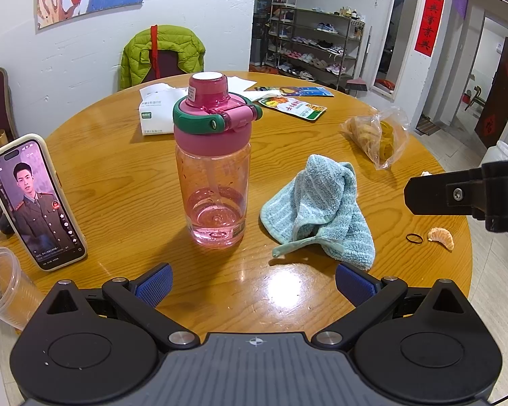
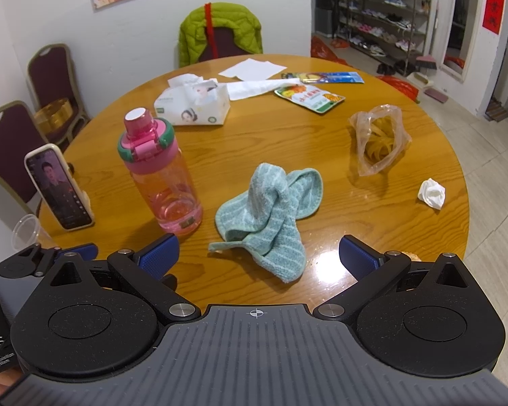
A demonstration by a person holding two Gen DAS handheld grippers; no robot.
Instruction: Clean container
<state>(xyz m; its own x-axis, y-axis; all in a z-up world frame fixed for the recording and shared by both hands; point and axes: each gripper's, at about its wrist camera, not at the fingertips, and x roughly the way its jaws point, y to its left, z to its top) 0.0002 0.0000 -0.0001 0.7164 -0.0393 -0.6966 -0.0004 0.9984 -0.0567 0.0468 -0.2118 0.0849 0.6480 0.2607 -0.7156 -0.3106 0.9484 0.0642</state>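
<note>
Both our grippers, left [image 1: 252,282] and right [image 2: 259,253], spread wide, empty. Pink bottle [image 1: 213,165] upright mid-table; teal towel [image 1: 318,209] crumpled just right. Phone [image 1: 34,203] left; tissue box [image 2: 193,103] behind.

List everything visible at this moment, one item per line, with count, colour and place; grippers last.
bottle: 1, pink with green handle ring, upright, left of table centre
towel: 1, light blue, crumpled right of the bottle
phone: 1, screen lit, propped at left edge
plastic cup: 1, clear, near left edge
tissue pack: 1, white, behind the bottle
snack packets: 2, colourful, far side
plastic bag: 1, clear with yellow contents, right side
crumpled tissue: 1, white, right edge
orange segment: 1, beside a black hair band
table: 1, round, wooden
left gripper: open, empty
right gripper: open, empty
</note>
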